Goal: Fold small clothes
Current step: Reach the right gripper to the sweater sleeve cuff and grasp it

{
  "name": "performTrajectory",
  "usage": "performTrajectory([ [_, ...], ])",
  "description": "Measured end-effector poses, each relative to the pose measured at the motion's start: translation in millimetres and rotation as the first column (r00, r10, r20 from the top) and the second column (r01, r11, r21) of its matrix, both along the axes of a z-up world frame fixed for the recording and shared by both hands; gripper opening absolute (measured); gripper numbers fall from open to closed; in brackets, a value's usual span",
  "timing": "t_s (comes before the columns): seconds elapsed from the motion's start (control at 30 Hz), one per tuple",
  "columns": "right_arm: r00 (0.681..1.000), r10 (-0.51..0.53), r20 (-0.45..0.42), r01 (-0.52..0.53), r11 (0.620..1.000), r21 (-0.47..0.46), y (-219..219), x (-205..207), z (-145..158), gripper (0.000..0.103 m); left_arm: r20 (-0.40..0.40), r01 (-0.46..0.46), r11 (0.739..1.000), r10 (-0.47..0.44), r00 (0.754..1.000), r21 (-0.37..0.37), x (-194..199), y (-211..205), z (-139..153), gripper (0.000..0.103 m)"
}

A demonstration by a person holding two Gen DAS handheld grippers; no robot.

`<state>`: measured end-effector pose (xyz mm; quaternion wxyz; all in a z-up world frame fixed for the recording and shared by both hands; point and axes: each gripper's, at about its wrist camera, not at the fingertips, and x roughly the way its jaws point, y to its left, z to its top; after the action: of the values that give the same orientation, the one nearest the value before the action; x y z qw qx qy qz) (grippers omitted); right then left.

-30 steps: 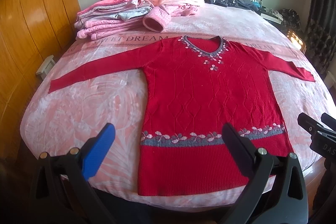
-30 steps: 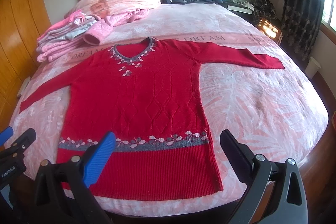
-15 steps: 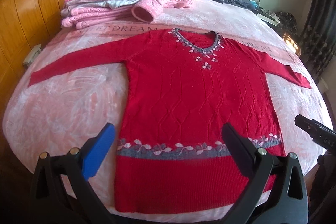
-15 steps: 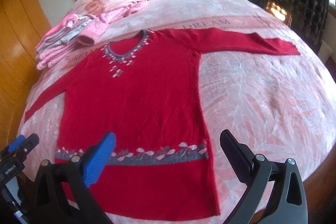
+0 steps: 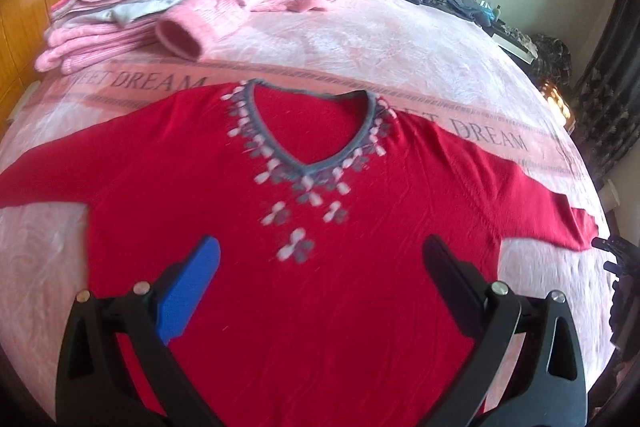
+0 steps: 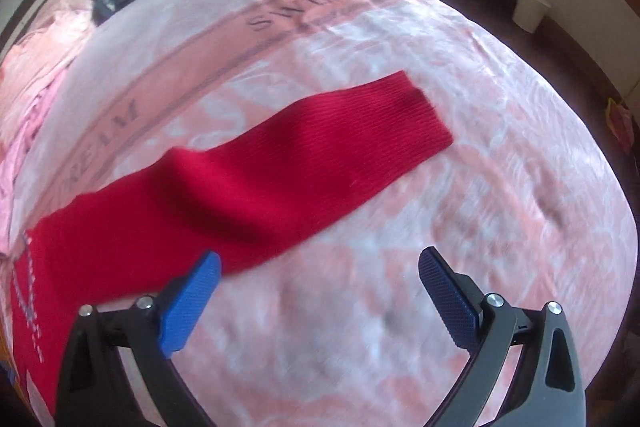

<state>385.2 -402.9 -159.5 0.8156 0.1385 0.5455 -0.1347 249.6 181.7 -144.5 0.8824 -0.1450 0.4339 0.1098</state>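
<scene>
On the pink bedspread, a red sweater lies flat, face up, grey V-neck toward the headboard, both sleeves stretched out sideways. Left gripper hangs over the chest just below the neckline flowers, jaws spread wide, nothing between them; right gripper hangs over bare bedspread just beside the right sleeve, jaws likewise spread and empty, blue pad near the sleeve's lower edge, contact cannot be told. Folded pink clothes sit stacked at the far left near the pillow end, well apart from the sweater.
</scene>
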Motion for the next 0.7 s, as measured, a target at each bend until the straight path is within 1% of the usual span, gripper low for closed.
performTrajectory([
  [0.07, 1.0, -0.015, 0.001, 0.015, 1.0, 0.002, -25, 15, -7, 0.099, 0.004, 0.008, 1.0, -0.008, 1.0, -0.006, 12, -5, -7, 0.1],
  [0.13, 1.0, -0.012, -0.009, 0.012, 1.0, 0.003, -42, 28, -16, 0.099, -0.005, 0.01, 1.0, -0.01, 1.0, 0.011, 22, -9, -16, 0.1],
  [0.2, 1.0, -0.007, -0.019, 0.007, 1.0, 0.002, -51, 39, -24, 0.099, -0.017, 0.004, 1.0, -0.003, 1.0, 0.016, 28, -8, -25, 0.1],
  [0.3, 0.999, -0.007, -0.037, 0.009, 0.999, 0.047, -55, 46, -35, 0.099, -0.035, -0.019, 1.0, 0.02, 0.999, 0.021, 33, -5, -38, 0.1],
  [0.4, 1.0, -0.007, -0.028, 0.008, 0.999, 0.045, -55, 54, -42, 0.097, -0.048, -0.022, 1.0, 0.023, 0.999, 0.022, 32, -4, -48, 0.1],
  [0.43, 1.0, -0.013, -0.016, 0.014, 0.999, 0.049, -56, 54, -42, 0.092, -0.052, -0.02, 0.999, 0.021, 0.998, 0.026, 31, -5, -50, 0.1],
  [0.47, 1.0, -0.023, -0.004, 0.023, 0.998, 0.055, -58, 53, -40, 0.082, -0.053, -0.017, 0.999, 0.019, 0.998, 0.032, 31, -4, -52, 0.1],
  [0.5, 1.0, -0.029, 0.008, 0.028, 0.998, 0.058, -59, 52, -38, 0.076, -0.055, -0.016, 0.999, 0.018, 0.998, 0.04, 30, -3, -54, 0.1],
  [0.57, 0.999, -0.035, 0.031, 0.032, 0.997, 0.075, -63, 53, -32, 0.038, -0.057, -0.022, 0.999, 0.025, 0.998, 0.048, 26, 0, -56, 0.1],
  [0.6, 0.998, -0.039, 0.04, 0.035, 0.996, 0.088, -64, 52, -30, 0.03, -0.057, -0.025, 0.999, 0.028, 0.998, 0.046, 25, 2, -56, 0.1],
  [0.63, 0.998, -0.044, 0.048, 0.041, 0.997, 0.072, -63, 51, -25, 0.019, -0.059, -0.028, 0.999, 0.031, 0.998, 0.042, 23, 4, -57, 0.1],
  [0.67, 0.998, -0.031, 0.061, 0.027, 0.997, 0.078, -61, 49, -20, 0.012, -0.061, -0.03, 0.999, 0.033, 0.998, 0.039, 21, 6, -57, 0.1],
  [0.7, 0.997, -0.023, 0.077, 0.017, 0.997, 0.07, -57, 47, -15, 0.012, -0.061, -0.031, 0.999, 0.033, 0.998, 0.039, 19, 7, -58, 0.1],
])
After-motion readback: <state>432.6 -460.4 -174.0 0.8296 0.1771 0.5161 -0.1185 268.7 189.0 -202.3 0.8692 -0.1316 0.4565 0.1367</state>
